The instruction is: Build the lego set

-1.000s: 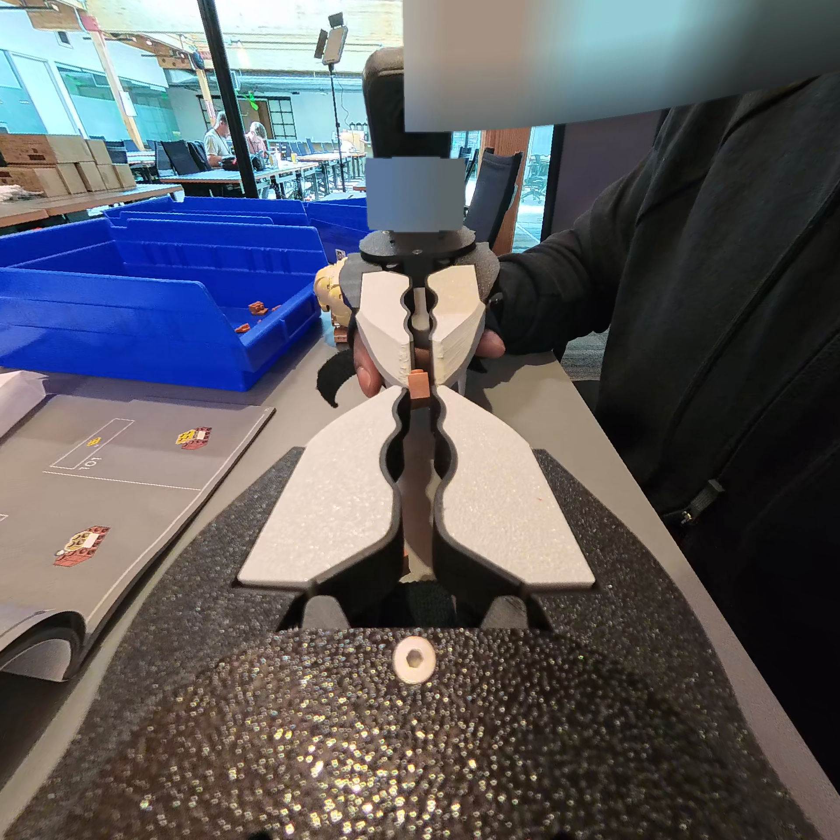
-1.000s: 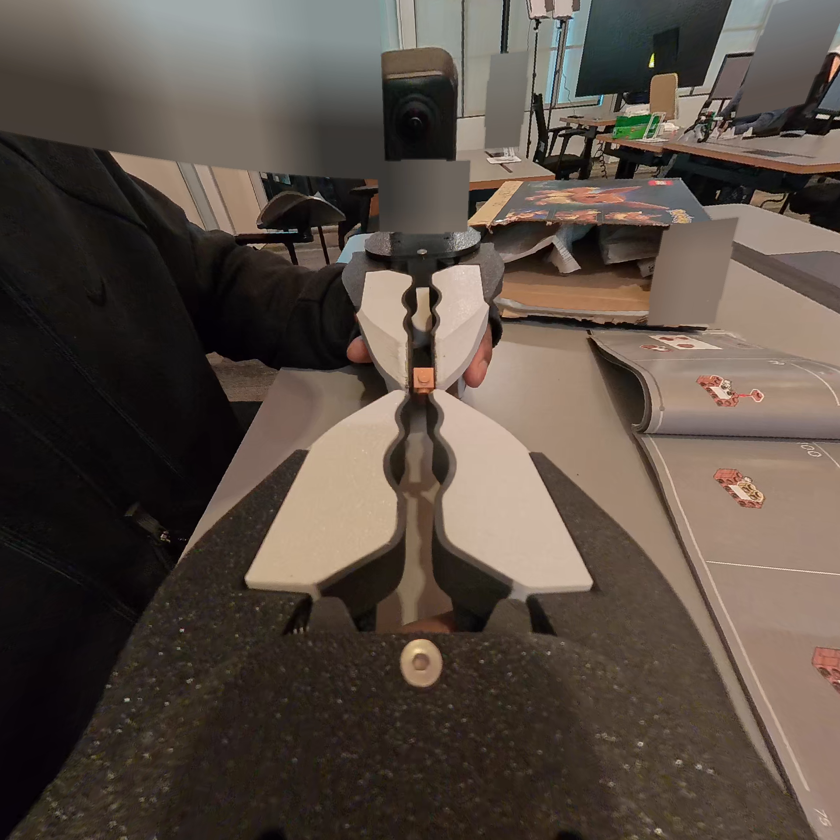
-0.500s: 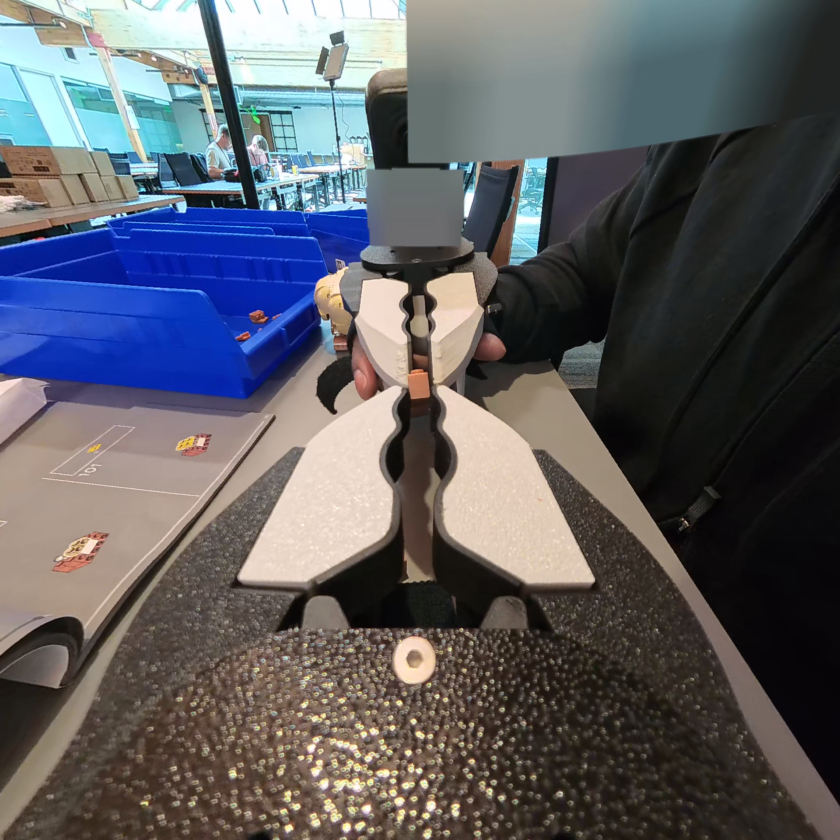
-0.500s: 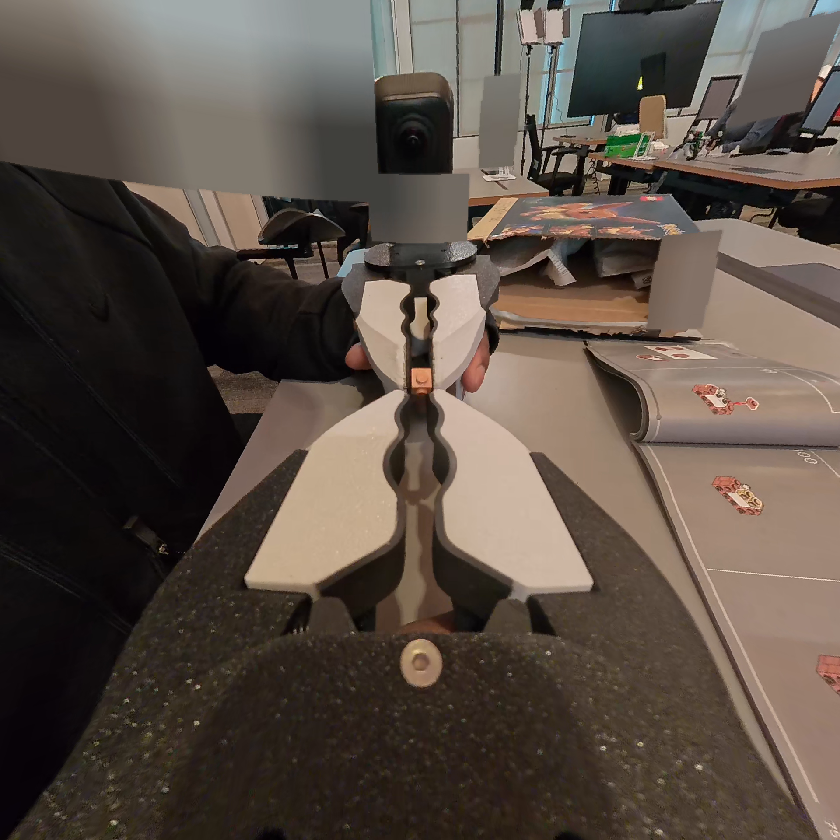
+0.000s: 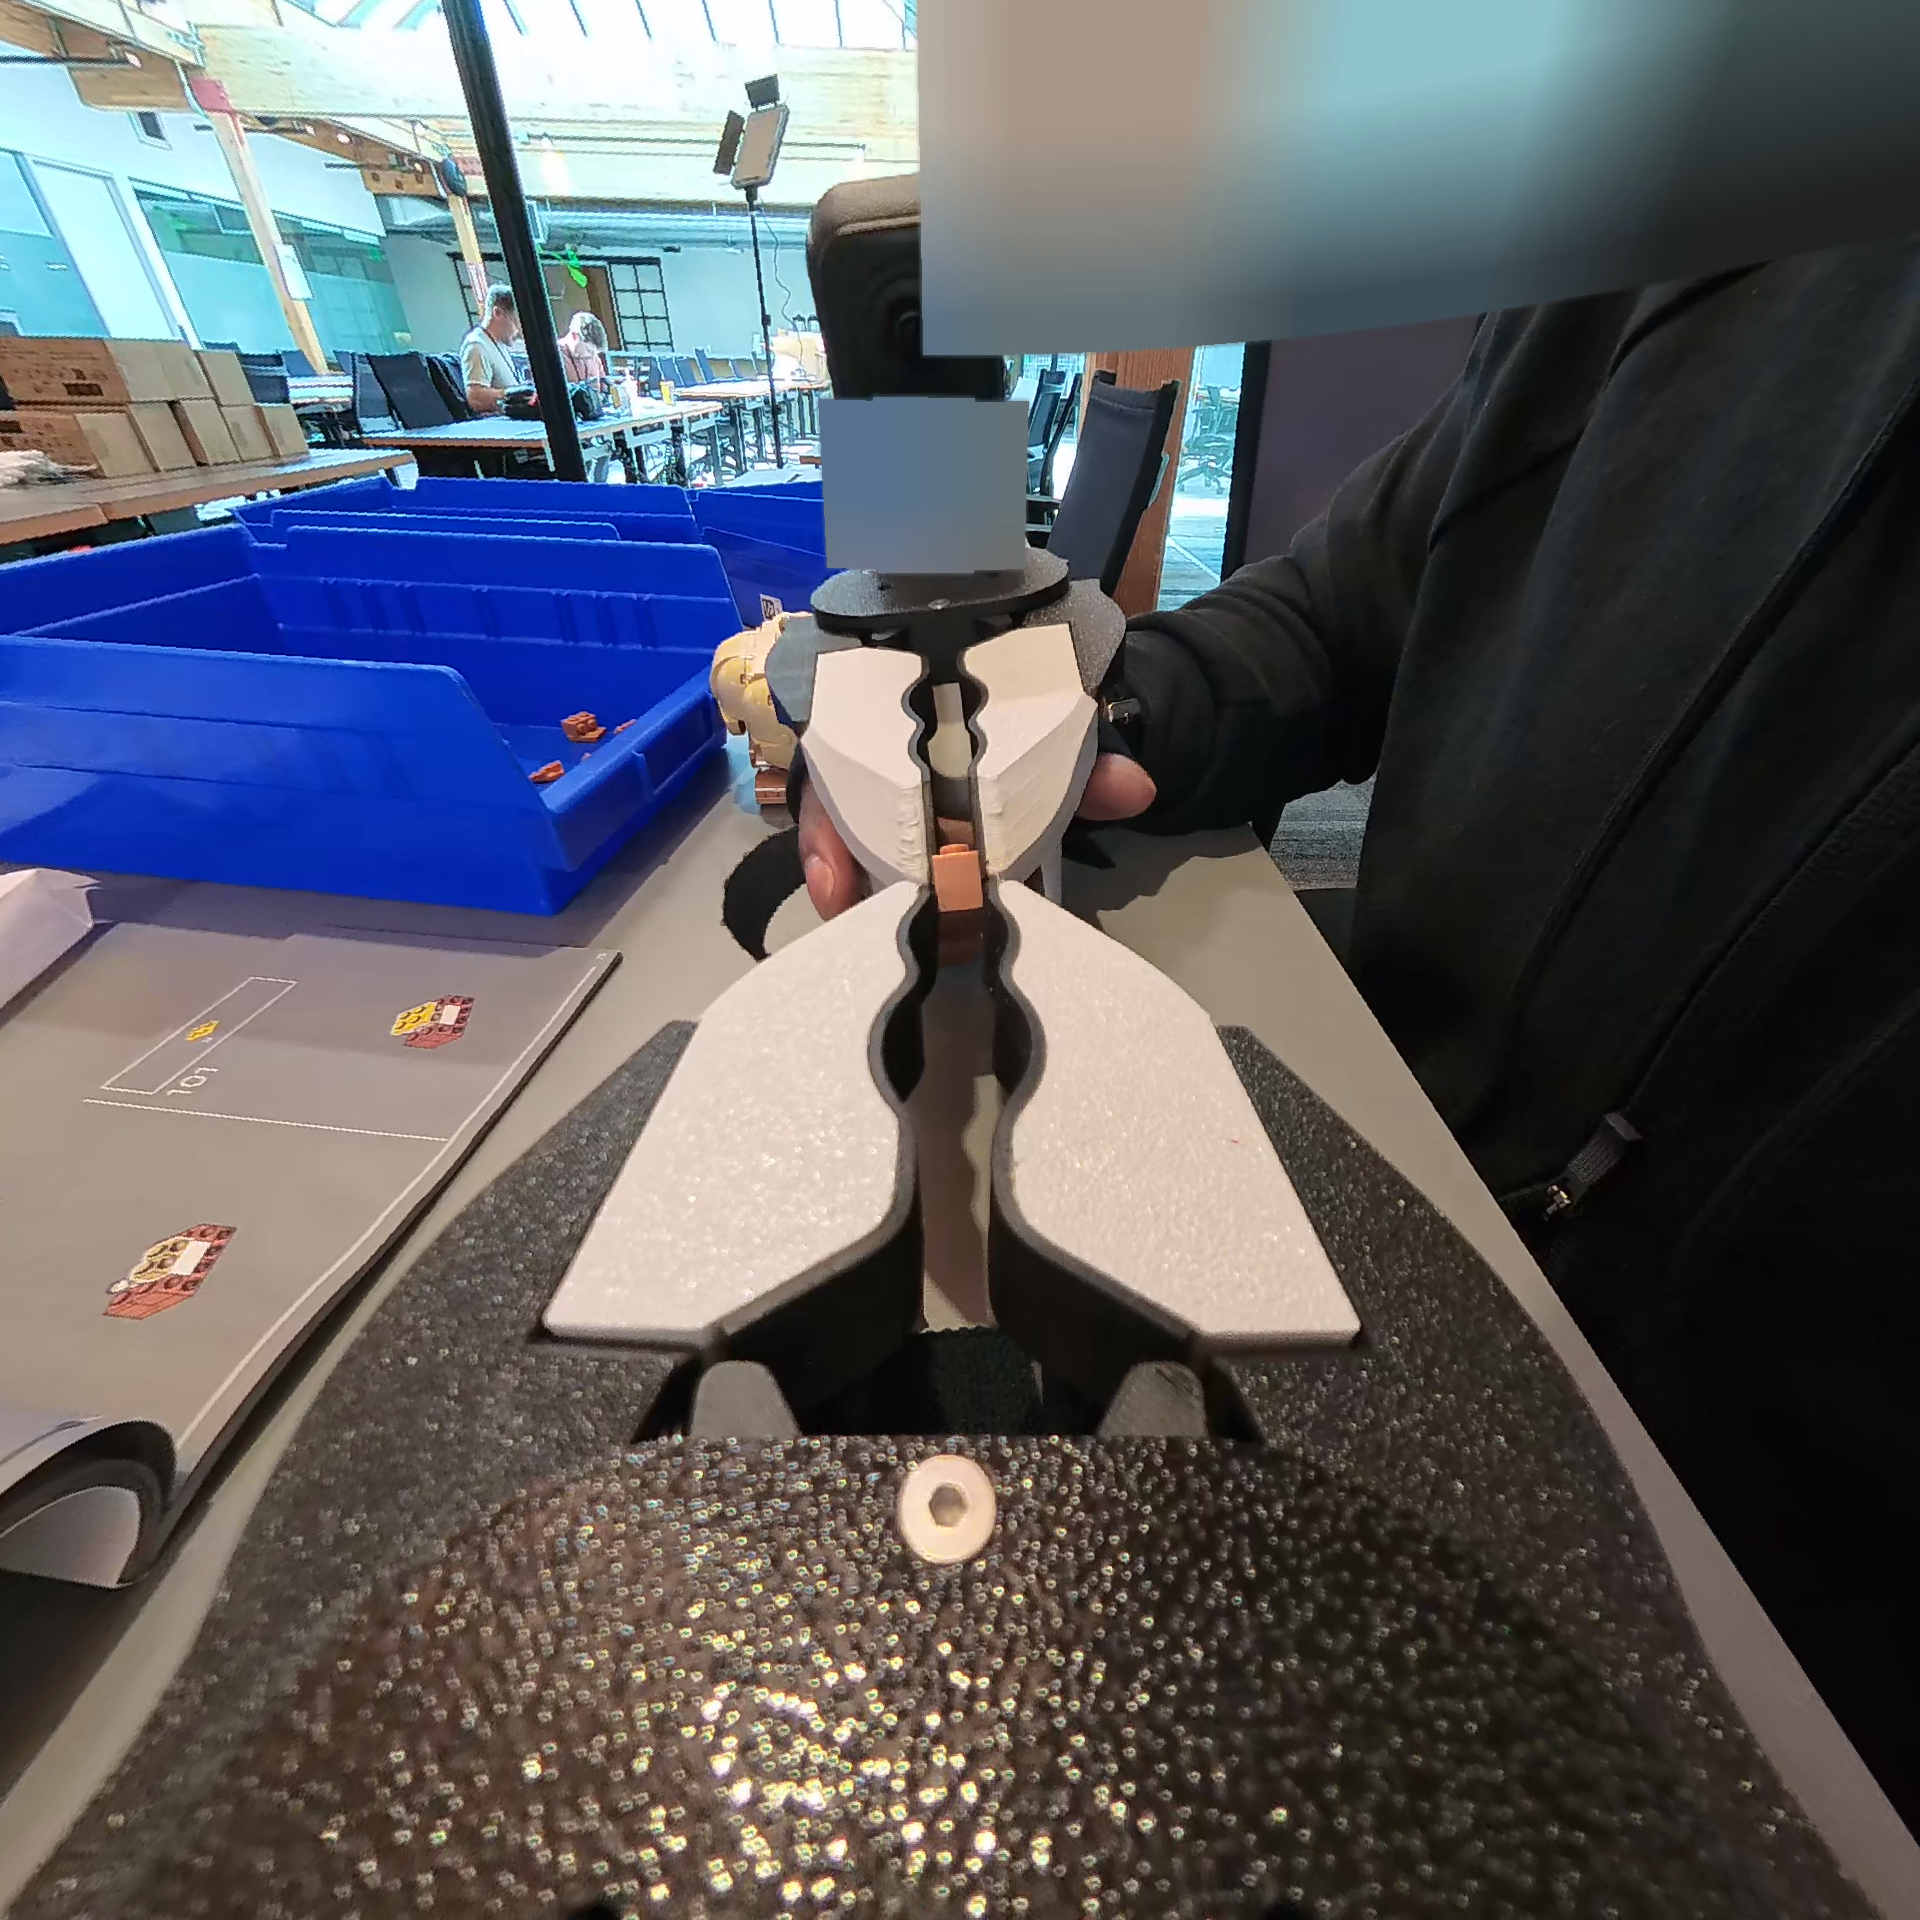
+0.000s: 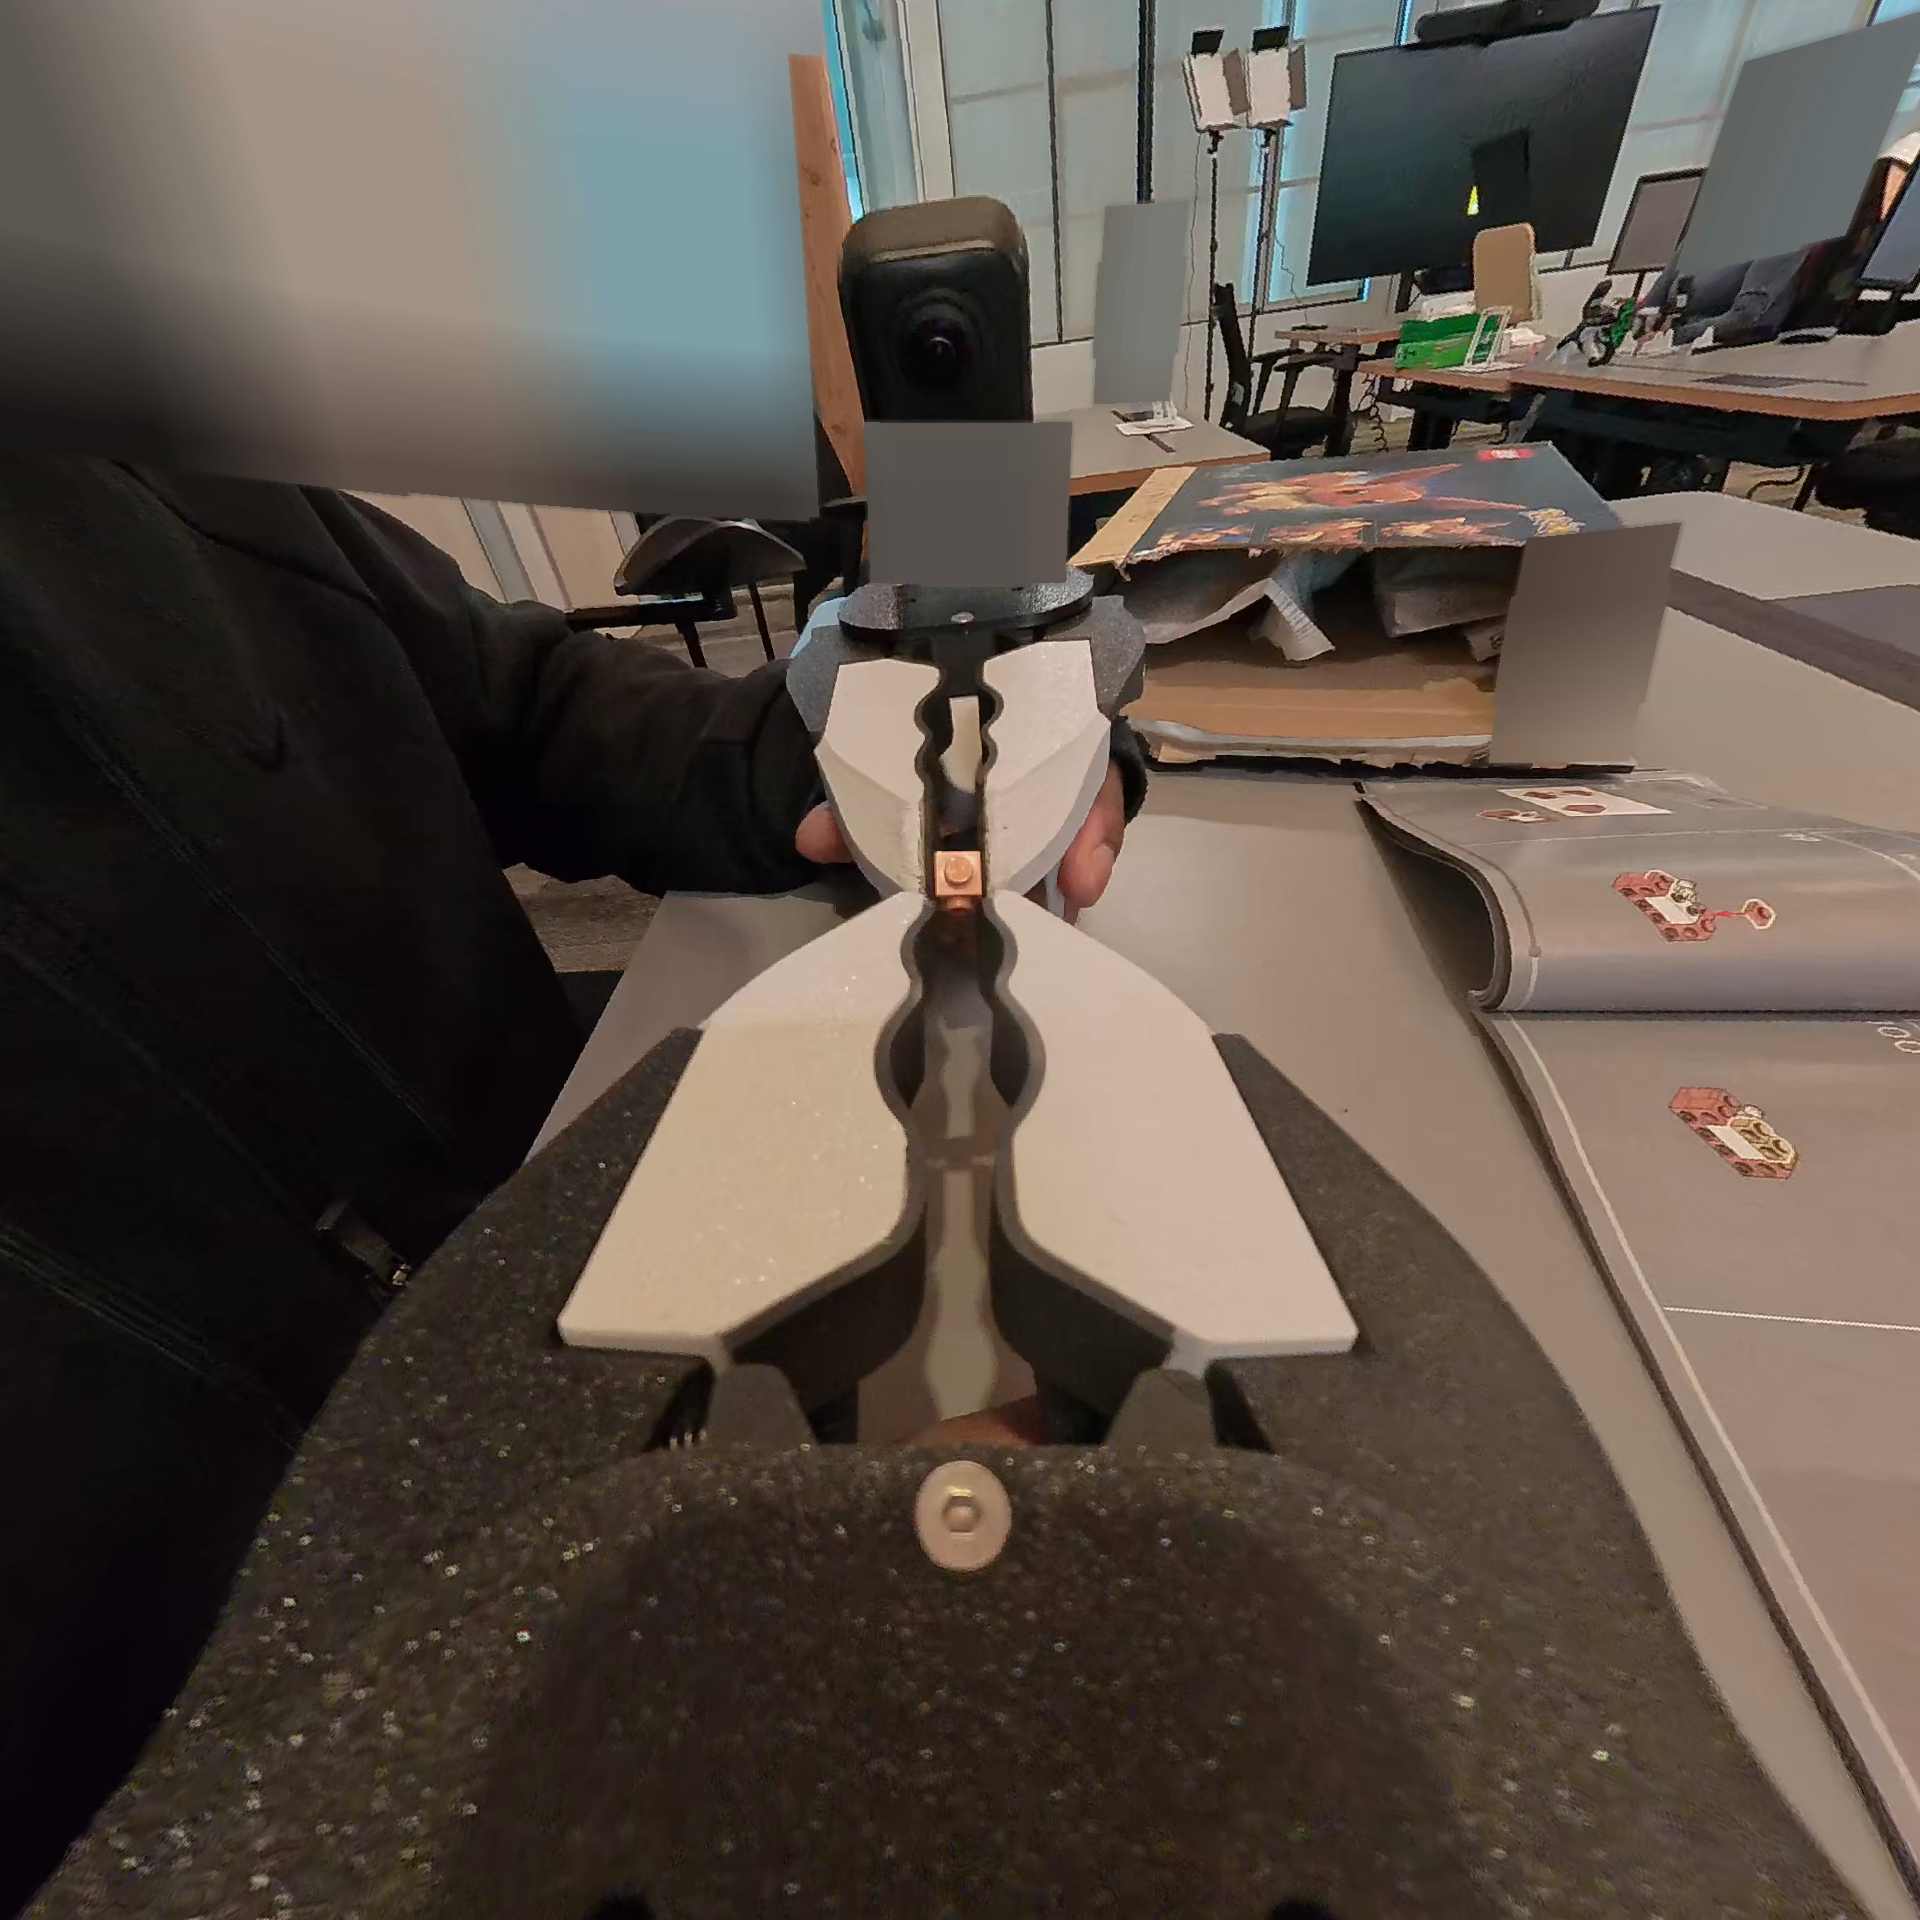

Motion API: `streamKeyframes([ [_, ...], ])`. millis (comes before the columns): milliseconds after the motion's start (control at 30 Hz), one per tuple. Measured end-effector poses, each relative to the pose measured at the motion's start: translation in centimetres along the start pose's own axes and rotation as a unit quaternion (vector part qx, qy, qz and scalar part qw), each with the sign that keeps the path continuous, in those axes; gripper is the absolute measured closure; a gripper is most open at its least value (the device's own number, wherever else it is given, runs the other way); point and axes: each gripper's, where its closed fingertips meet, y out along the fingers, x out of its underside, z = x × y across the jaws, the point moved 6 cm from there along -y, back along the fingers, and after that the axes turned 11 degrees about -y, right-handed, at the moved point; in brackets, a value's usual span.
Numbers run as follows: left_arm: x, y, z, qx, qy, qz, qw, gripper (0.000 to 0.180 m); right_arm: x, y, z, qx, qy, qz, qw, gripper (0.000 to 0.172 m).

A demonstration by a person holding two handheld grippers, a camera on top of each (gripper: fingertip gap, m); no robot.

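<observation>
The two tools are held tip to tip above the grey table [image 5: 1195, 935], each facing the other. A small orange brick [image 5: 956, 878] sits where the tips meet. In the left wrist view the left tool [image 5: 956, 914] has its white fingers [image 5: 800, 1122] drawn nearly together, and the brick is seen from the side, stud upward, gripped between the tips of the right tool [image 5: 954, 847] facing it. In the right wrist view the right tool [image 6: 956, 914] is likewise nearly closed, and a small orange brick [image 6: 956, 871] is seen stud-on, clamped between the tips of the left tool [image 6: 956, 868] opposite; a second, darker piece [image 6: 954, 912] shows just under it at the right tool's own tips. Whether one brick or two joined ones are held cannot be told — the pieces sit too close.

Each tool is held by a hand in a black sleeve [image 5: 1247, 707]. To the left tool's left lie a blue bin [image 5: 312, 748] with a few brown bricks [image 5: 582, 725] inside and an open grey booklet [image 5: 260, 1143]; a tan figure [image 5: 748, 686] stands behind the right tool. Beside the right tool lie the booklet [image 6: 1714, 1039] and, farther back, an opened cardboard box [image 6: 1351, 623].
</observation>
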Motion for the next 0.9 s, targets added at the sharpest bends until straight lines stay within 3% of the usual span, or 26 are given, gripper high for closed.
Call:
streamKeyframes([
  [900, -0.09, 0.17, 0.2, 0.005, 0.001, 0.01, 1.0, 0.173, -0.2, -0.03, -0.1, 0.002, 0.007, 0.021, 1.0, 0.164],
])
